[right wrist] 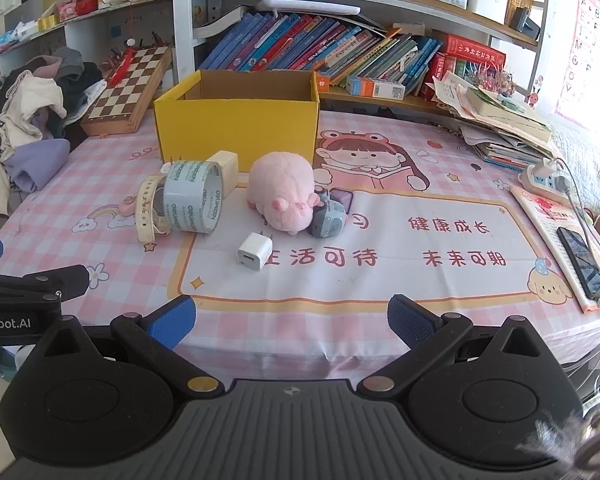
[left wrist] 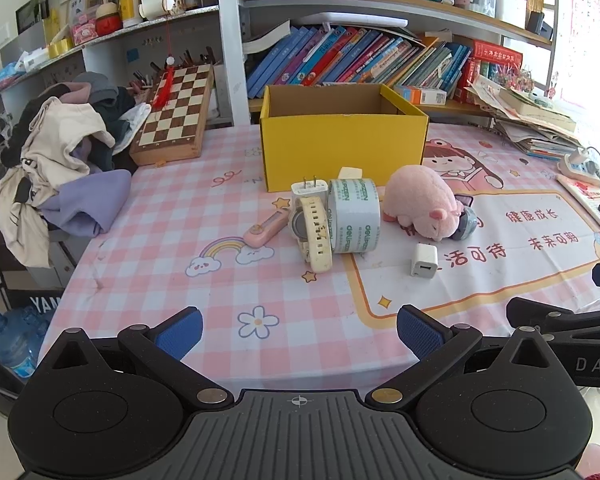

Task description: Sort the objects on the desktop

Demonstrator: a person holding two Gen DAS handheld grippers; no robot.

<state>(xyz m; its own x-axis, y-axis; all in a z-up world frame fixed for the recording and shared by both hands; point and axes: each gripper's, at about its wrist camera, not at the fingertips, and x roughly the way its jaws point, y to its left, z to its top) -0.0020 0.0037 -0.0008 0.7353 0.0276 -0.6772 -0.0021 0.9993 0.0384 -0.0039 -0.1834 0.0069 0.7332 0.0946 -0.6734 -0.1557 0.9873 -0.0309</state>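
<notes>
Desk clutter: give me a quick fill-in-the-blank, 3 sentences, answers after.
1. The open box behind the clutter is ____ in colour.
2. The tape roll lies on its side, touching a cream ____ on its left.
3. The small white charger sits alone in front of the ____ plush toy.

Answers: yellow; watch; pink
</notes>
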